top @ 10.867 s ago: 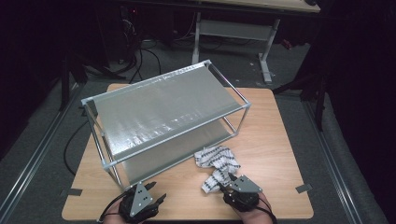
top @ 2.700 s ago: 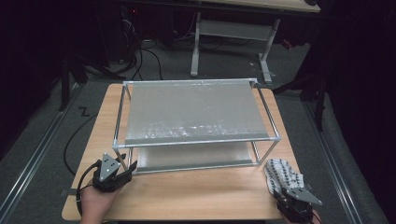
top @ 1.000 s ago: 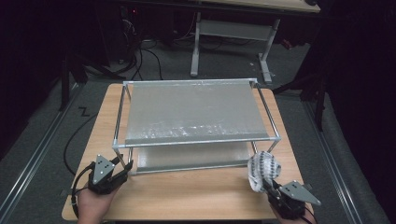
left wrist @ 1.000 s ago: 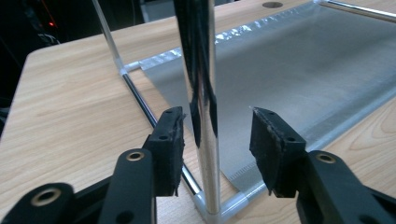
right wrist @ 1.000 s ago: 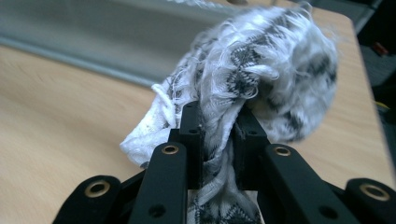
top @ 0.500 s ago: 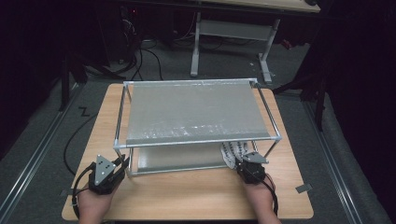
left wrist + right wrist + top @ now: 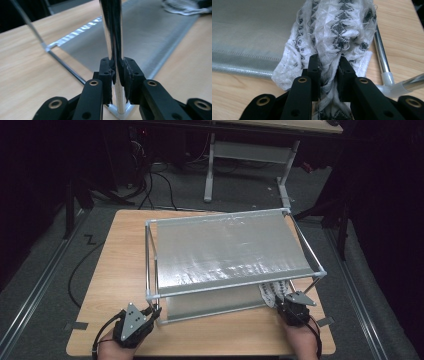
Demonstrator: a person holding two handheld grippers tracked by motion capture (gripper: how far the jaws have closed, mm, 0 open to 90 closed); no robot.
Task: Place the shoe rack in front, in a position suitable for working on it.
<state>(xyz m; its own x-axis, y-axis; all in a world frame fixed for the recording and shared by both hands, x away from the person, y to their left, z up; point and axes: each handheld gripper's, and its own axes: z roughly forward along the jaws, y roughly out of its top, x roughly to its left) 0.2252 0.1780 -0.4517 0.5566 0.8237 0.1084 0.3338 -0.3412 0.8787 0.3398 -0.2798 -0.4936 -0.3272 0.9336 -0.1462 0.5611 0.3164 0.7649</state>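
Our left tongs [image 7: 117, 72] have just clamped the rack's post [image 7: 112, 37] at 7 o'clock; our right tongs [image 7: 329, 66] grip the patterned cloth [image 7: 337, 27].

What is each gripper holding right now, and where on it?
The left gripper clamps the silver two-tier rack's chrome front corner post just above its foot. The right gripper pinches the bunched white-and-grey knitted cloth near one end.
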